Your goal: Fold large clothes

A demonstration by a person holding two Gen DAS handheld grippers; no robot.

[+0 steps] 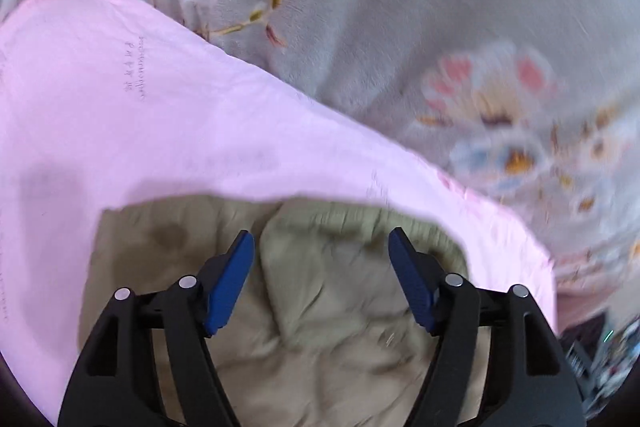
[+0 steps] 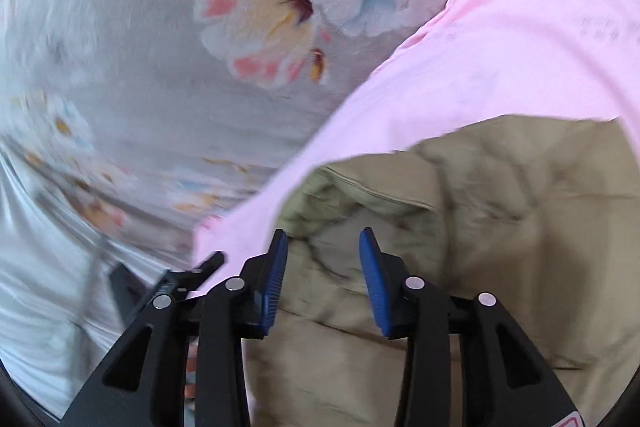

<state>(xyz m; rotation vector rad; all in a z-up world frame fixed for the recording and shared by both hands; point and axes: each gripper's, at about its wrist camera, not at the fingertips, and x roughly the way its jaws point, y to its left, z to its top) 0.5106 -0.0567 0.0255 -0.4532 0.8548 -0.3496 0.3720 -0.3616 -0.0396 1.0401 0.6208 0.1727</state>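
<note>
A crumpled khaki garment (image 1: 328, 307) lies on a pink sheet (image 1: 140, 107). In the right wrist view the khaki garment (image 2: 500, 227) fills the lower right, on the same pink sheet (image 2: 520, 39). My left gripper (image 1: 321, 241) is open and empty, its blue pads just above the garment's elastic edge. My right gripper (image 2: 323, 239) is open and empty, with its pads over a rumpled fold of the garment near its left edge. Both views are motion-blurred.
A grey floral blanket (image 1: 440, 27) lies beyond the pink sheet; it also shows in the right wrist view (image 2: 160, 67). Dark clutter (image 1: 592, 347) sits off the bed at lower right. A dark object (image 2: 128, 287) lies at the blanket's lower left.
</note>
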